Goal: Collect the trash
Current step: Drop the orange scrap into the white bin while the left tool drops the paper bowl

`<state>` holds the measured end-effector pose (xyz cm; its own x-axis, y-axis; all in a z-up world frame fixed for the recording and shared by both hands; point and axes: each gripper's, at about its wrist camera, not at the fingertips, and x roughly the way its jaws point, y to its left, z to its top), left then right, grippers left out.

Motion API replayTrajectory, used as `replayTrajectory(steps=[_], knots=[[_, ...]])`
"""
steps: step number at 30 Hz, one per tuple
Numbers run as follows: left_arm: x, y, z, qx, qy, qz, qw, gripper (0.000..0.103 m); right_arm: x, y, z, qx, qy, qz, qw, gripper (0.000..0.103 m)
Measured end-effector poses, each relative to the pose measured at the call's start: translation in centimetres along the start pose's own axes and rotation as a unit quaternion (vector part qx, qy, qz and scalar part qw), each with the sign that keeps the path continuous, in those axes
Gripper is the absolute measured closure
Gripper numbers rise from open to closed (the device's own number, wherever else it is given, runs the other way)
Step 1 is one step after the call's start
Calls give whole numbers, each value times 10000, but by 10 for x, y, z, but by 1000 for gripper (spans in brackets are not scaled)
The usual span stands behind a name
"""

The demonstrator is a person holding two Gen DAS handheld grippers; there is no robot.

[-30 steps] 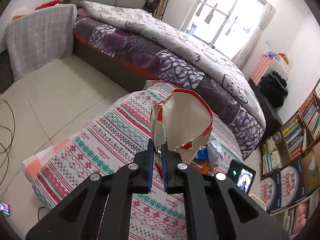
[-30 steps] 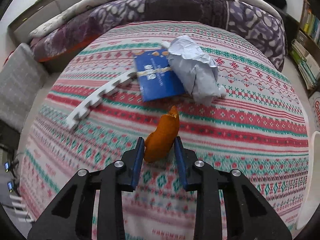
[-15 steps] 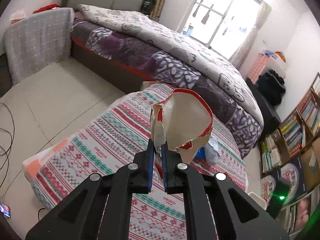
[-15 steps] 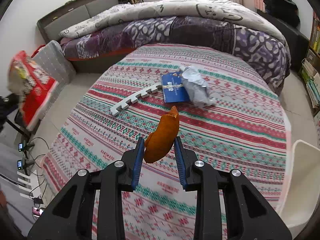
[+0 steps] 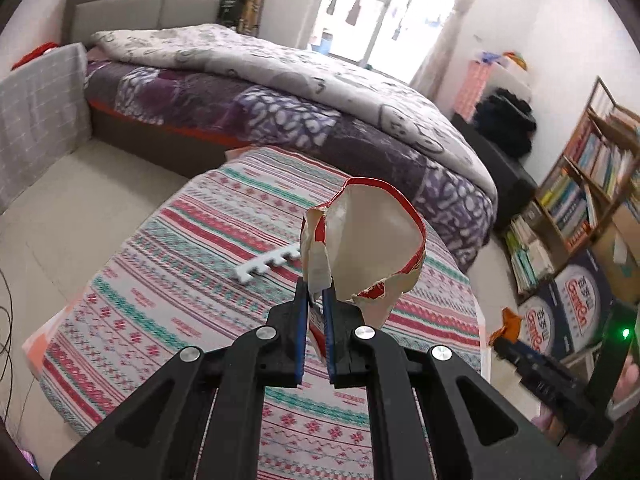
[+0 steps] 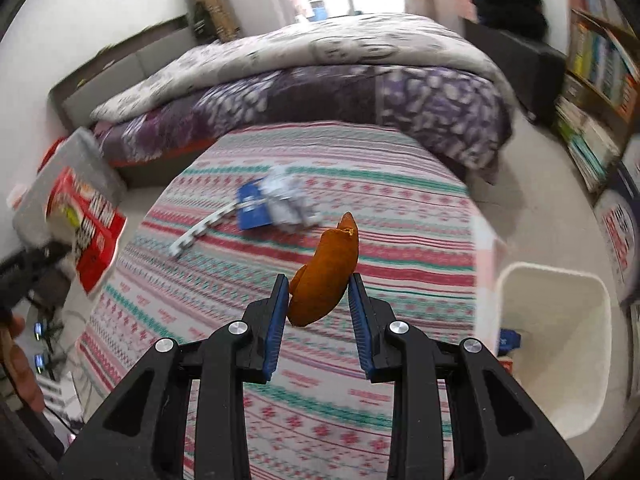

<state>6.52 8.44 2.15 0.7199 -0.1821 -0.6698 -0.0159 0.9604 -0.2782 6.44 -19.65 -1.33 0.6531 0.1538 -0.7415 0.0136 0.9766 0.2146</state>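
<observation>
Crinkled red-rimmed bag (image 5: pixel 372 248) in left fingers (image 5: pixel 301 312); orange peel (image 6: pixel 324 276) in right.

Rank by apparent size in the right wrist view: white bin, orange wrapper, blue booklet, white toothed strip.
1. white bin, clearly largest.
2. orange wrapper, though it is nearest the camera, held in the right gripper.
3. blue booklet and white toothed strip: too alike to rank.

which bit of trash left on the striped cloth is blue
The flat blue packet, lying between the white toothed strip and the crumpled grey wrapper; those two are pale, not blue.
</observation>
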Motion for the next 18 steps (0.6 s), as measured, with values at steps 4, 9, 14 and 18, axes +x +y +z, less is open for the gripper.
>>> replayTrajectory(steps=[4,9,14,18], knots=[[10,-19,-9,144,99,-142,9997,95,-4,-36,1,475,11,-156,9987,74],[32,-37,-23,-146,486,-622,9968,95,-21,-77,7,957,-226,-472,9940,73],[41,-61,-32,-97,706,-984,9926,95,-35,-114,10,1424,-317,-757,9864,73],[49,-82,-38,-12,909,-1295,9874,95,-40,-139,9,1779,-286,-877,9797,72]])
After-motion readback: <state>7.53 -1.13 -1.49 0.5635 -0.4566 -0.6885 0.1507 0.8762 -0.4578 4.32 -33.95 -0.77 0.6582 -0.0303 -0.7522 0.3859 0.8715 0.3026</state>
